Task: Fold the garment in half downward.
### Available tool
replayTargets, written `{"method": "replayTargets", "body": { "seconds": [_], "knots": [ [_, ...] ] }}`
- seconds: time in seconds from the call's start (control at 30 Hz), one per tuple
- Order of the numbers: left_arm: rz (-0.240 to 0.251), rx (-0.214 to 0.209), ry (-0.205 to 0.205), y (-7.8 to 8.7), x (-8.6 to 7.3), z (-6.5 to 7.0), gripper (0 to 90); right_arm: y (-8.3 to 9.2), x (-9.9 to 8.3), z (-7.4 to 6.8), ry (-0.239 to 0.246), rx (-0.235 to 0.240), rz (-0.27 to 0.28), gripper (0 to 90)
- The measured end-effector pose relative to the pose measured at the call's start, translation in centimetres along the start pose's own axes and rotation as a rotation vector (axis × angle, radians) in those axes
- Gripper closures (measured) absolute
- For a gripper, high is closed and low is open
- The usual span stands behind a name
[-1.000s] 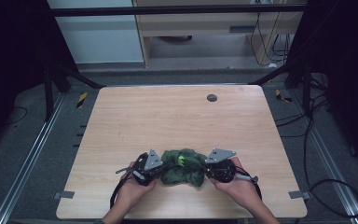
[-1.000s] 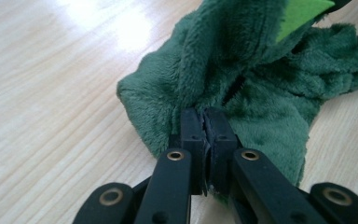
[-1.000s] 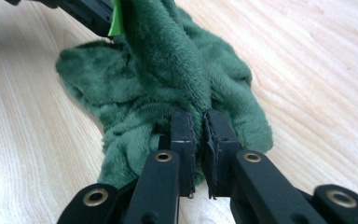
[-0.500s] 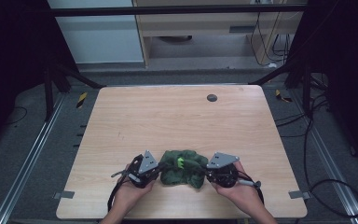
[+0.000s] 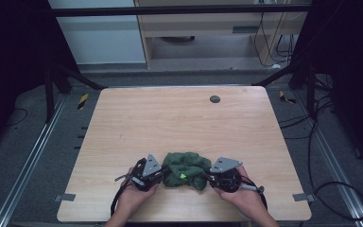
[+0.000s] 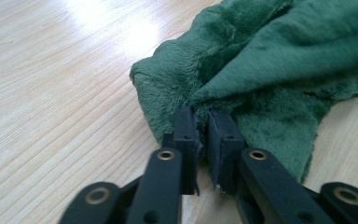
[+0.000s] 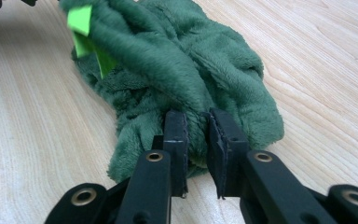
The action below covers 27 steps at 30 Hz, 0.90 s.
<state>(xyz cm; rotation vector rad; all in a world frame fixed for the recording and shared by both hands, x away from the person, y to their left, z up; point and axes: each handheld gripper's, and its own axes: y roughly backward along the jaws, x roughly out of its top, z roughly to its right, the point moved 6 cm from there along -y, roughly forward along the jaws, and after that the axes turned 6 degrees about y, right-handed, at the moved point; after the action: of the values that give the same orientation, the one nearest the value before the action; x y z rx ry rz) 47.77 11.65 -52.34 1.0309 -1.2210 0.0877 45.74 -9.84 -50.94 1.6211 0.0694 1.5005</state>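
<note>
a bunched, plush green cloth (image 5: 185, 169) lies at the table's (image 5: 179, 123) 6 o'clock edge, each end pinched by the left gripper (image 6: 203, 122) and right gripper (image 7: 197, 122); the right gripper view reveals its lime tag (image 7: 85, 29).

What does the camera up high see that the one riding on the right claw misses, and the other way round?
High view alone: the whole wooden table, both hands, the round dark spot near the far edge, and the floor around it.

Right claw view alone: up close, the right claw pinching a fold of the plush fabric between its black jaws.

Both: the crumpled green cloth with its bright green tag, lying on the light wood.
</note>
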Motion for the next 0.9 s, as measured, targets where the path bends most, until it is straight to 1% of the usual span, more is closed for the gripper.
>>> {"method": "replayTargets", "body": {
  "seconds": [0.1,0.2,0.33,0.43,0.53,0.57,0.77,0.83,0.9],
  "knots": [
    [0.002,0.002,0.001,-0.2,0.0,-0.2,81.3,-0.1,-0.1,0.1,-0.002,0.001,-0.002,75.4],
    [0.002,0.001,0.002,-0.1,0.0,-0.2,86.1,-0.1,-0.1,0.1,0.002,0.003,-0.001,79.1],
    [0.028,0.002,0.012,0.4,0.3,-0.1,88.1,0.1,0.0,-0.1,0.013,-0.004,0.010,83.0],
    [0.040,0.006,0.002,0.9,0.4,0.1,88.2,0.3,0.0,-0.2,0.006,-0.005,0.020,83.0],
    [0.064,0.005,0.010,1.6,0.7,0.4,88.2,0.6,0.1,-0.3,0.008,-0.017,0.028,82.8],
    [0.068,0.005,0.010,1.7,0.7,0.4,88.2,0.7,0.1,-0.4,0.006,-0.020,0.039,82.6],
    [0.056,-0.004,-0.002,2.2,0.1,1.0,88.2,0.7,-0.5,-0.7,0.001,-0.010,0.040,82.2],
    [0.062,-0.006,-0.006,2.4,0.2,1.2,88.3,0.6,-0.7,-0.7,0.002,-0.011,0.036,81.8],
    [0.072,0.005,-0.012,2.7,0.3,1.3,88.3,0.5,-0.8,-0.6,-0.003,-0.015,0.033,81.4]
  ]
}}
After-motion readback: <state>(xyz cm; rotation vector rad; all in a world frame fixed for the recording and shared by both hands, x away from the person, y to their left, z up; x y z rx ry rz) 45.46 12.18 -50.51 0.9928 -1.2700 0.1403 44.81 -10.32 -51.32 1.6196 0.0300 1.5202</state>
